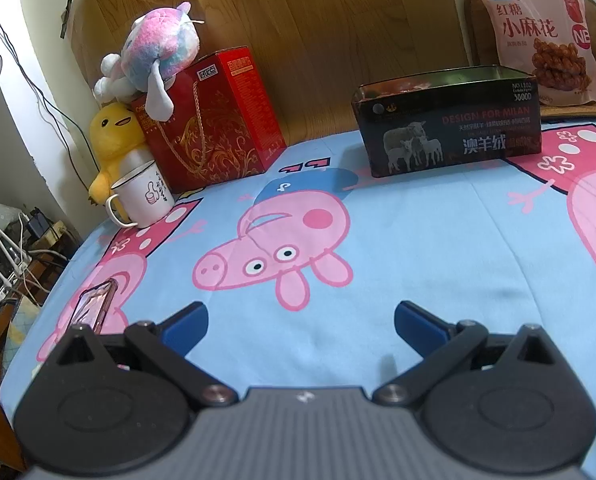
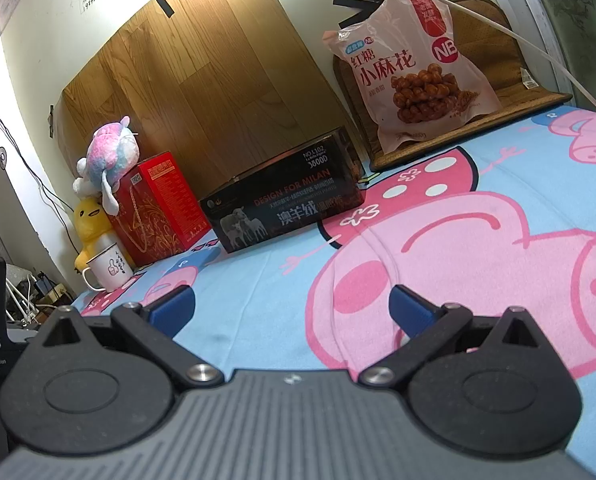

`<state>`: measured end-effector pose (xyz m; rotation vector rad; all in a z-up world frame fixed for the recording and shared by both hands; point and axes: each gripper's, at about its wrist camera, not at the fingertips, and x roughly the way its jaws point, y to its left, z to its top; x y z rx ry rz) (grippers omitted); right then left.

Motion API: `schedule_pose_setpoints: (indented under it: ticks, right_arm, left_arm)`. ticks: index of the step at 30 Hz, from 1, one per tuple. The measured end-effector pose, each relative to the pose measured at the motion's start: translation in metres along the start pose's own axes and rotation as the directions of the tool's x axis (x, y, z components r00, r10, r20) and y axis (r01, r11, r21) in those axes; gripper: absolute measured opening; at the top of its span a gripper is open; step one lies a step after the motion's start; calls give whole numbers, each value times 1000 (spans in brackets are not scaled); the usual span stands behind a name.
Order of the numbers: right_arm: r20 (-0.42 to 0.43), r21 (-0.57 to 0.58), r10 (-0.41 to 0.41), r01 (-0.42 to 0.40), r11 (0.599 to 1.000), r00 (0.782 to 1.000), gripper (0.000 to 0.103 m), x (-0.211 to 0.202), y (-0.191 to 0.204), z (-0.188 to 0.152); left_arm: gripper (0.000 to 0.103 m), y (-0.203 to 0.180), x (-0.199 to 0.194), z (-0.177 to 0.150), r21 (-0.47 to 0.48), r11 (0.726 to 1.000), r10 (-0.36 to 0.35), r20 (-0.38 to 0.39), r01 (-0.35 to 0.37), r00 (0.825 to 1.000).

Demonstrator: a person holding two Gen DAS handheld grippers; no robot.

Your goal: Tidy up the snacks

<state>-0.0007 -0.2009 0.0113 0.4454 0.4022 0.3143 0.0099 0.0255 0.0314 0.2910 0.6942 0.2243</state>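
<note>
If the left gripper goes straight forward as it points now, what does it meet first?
Probably only the cartoon bedsheet: the open left gripper aims slightly down at bare fabric. Beyond it stands the black tin box, a little to the right. Depth is uncertain.

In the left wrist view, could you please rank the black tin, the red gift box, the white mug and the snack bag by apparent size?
1. Black tin and red gift box: about alike, unranked.
2. Snack bag: partly cut off and farther back, so unsure.
3. White mug: clearly smallest.
</note>
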Motion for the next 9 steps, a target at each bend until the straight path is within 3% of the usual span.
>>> schedule_pose_setpoints:
  ticks: [9]
  right_arm:
    - [2,-2,-1,1,1000,1000,103,0,0,0]
  left_arm:
    - [103,-2,-2,0,8,1000,-23,10,23,1000]
